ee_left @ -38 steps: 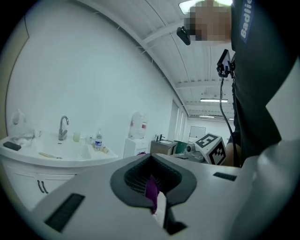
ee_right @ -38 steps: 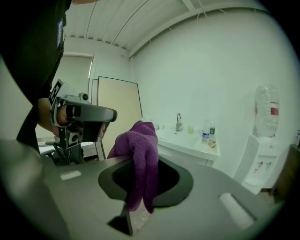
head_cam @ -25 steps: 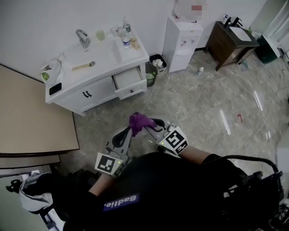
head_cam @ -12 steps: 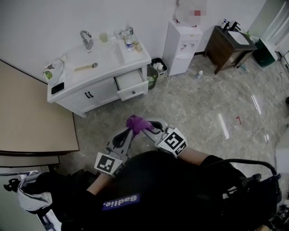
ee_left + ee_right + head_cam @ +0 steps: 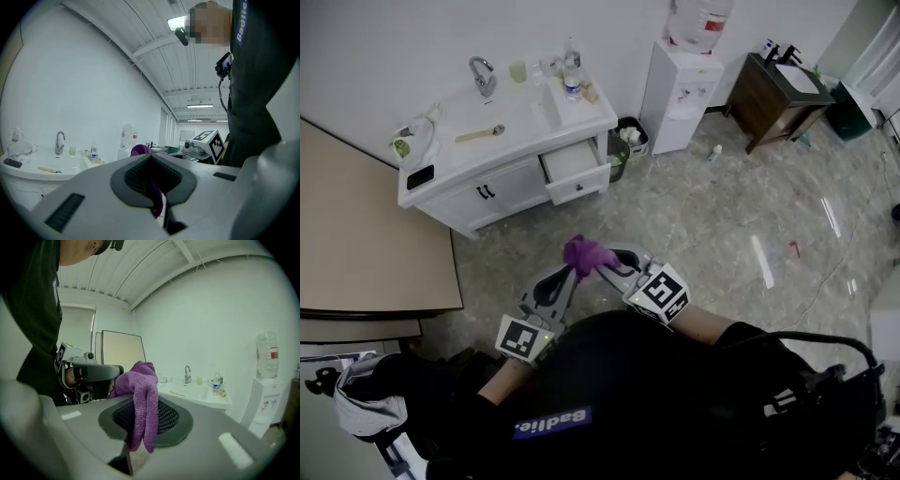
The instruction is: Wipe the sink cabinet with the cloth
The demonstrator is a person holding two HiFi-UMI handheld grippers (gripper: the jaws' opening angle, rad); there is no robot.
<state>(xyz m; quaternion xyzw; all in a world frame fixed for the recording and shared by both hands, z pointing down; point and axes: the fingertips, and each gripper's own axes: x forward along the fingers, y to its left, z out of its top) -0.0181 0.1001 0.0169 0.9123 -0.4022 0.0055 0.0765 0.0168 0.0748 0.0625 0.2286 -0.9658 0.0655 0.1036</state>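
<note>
Cloth (image 5: 587,253) | clamped in left gripper (image 5: 570,274) jaws | also right gripper (image 5: 607,265) jaws

Purple cloth (image 5: 589,253). White sink cabinet (image 5: 502,192). Grey left tool (image 5: 573,272) and right tool (image 5: 607,265), black-and-white square markers. Floor (image 5: 722,216) is mottled grey-beige. Far-right vanity (image 5: 773,98) dark brown.

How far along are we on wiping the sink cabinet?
Done: the cloth is picked up, clamped in both the left gripper and the right gripper. In hand: it is held up between them in front of the person, well short of the sink cabinet. Left: all the wiping. The cloth touches no part of the cabinet, whose drawer stands open.
</note>
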